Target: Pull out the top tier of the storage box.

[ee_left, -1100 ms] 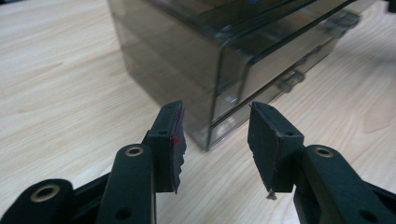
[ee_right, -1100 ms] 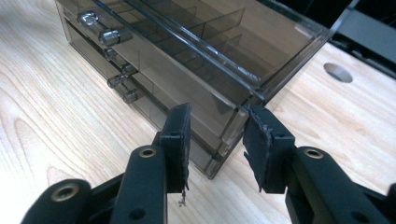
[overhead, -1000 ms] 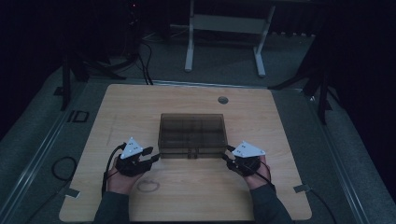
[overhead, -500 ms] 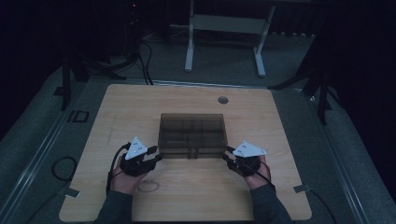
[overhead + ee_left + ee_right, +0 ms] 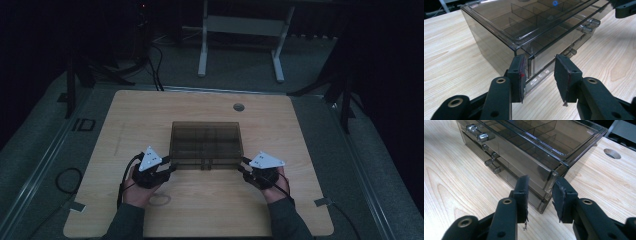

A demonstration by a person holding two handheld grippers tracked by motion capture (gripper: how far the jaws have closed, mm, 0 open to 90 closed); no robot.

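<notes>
With the smoky drawer box (image 5: 206, 144) at table (image 5: 150, 210) centre, my left gripper (image 5: 539, 72) sits at its 7 o'clock corner, jaws part open, straddling that corner, pads not pressing. My right gripper (image 5: 540, 192) at 5 o'clock: jaws just been closing, astride the corner, no grip.

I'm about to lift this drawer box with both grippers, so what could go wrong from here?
1. Both the left gripper and right gripper straddle only the front corners of the smoky plastic drawer box; their jaws have just been closing, with gaps left at the pads. A lift might let the rear sag or the corners slip.
2. The drawers face the person; tilting forward could slide them out.
</notes>
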